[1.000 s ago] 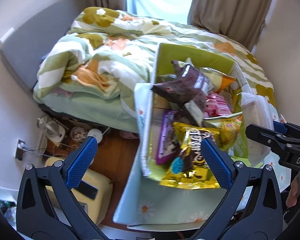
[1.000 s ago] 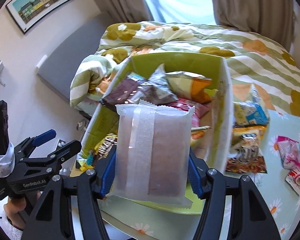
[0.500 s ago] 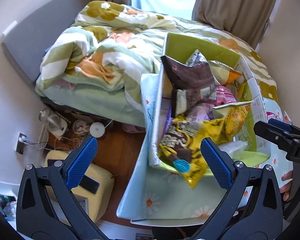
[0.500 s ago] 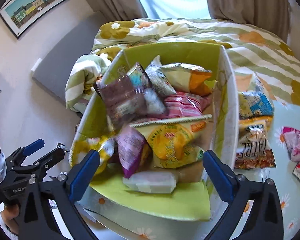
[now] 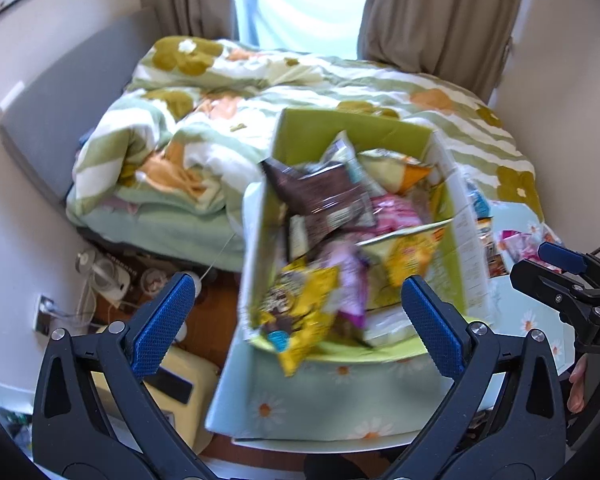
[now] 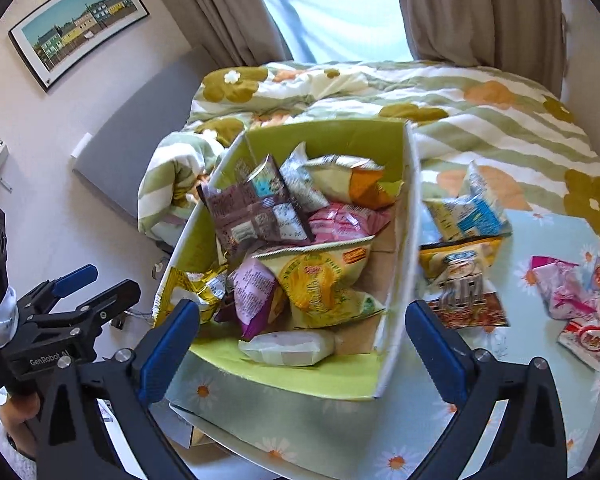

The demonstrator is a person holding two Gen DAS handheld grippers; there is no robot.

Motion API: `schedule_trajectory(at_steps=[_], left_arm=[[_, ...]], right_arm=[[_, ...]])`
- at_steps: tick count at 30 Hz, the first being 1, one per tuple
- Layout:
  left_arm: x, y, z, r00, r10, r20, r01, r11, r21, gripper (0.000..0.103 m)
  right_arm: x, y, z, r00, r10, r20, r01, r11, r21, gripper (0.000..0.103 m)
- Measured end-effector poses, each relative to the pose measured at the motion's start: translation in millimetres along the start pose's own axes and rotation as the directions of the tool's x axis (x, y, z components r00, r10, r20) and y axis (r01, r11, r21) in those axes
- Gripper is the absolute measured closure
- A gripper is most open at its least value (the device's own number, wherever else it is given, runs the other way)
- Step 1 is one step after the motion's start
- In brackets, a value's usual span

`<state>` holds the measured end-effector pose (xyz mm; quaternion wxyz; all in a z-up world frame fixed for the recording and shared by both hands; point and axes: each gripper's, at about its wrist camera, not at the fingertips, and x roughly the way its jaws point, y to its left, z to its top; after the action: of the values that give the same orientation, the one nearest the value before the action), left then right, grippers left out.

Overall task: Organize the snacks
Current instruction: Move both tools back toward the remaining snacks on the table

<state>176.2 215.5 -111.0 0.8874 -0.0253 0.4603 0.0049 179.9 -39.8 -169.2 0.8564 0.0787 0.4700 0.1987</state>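
Observation:
A green-lined cardboard box (image 6: 340,136) stands on the daisy tablecloth, holding several snack packs: a brown bag (image 6: 252,208), a pink pack (image 6: 344,220), a yellow corn bag (image 6: 324,280), a purple pack (image 6: 256,292) and a pale translucent pack (image 6: 288,346) at the front. A yellow chocolate bag (image 5: 296,312) hangs over its near left corner. My right gripper (image 6: 300,344) is open and empty, just in front of the box. My left gripper (image 5: 296,320) is open and empty, at the box's left front corner. It also shows in the right wrist view (image 6: 88,284).
Several loose snack packs lie on the table right of the box: a blue-and-yellow bag (image 6: 470,210), a brown-and-yellow pack (image 6: 462,292), pink packs (image 6: 568,284). A bed with a green floral duvet (image 5: 220,120) lies behind. A yellow appliance (image 5: 180,384) and cables sit on the floor to the left.
My right gripper opened and dropped the pale translucent pack into the front of the box, then drew back. My left gripper pulled back and up, staying open.

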Motion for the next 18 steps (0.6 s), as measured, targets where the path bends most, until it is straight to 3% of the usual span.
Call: schedule_trajectory(at_steps=[8, 18], left_arm=[[-15, -87, 11, 0.999, -0.030, 0.046, 0.027, 0.998, 0.056, 0.001], [4, -229, 35, 0.997, -0.058, 0.049, 0.048, 0.982, 0.184, 0.001]], right_arm=[[-56, -63, -2, 0.996, -0.032, 0.079, 0.031, 0.999, 0.014, 0.000], [-98, -163, 1, 0.993, -0.094, 0.071, 0.098, 0.994, -0.051, 0.001]])
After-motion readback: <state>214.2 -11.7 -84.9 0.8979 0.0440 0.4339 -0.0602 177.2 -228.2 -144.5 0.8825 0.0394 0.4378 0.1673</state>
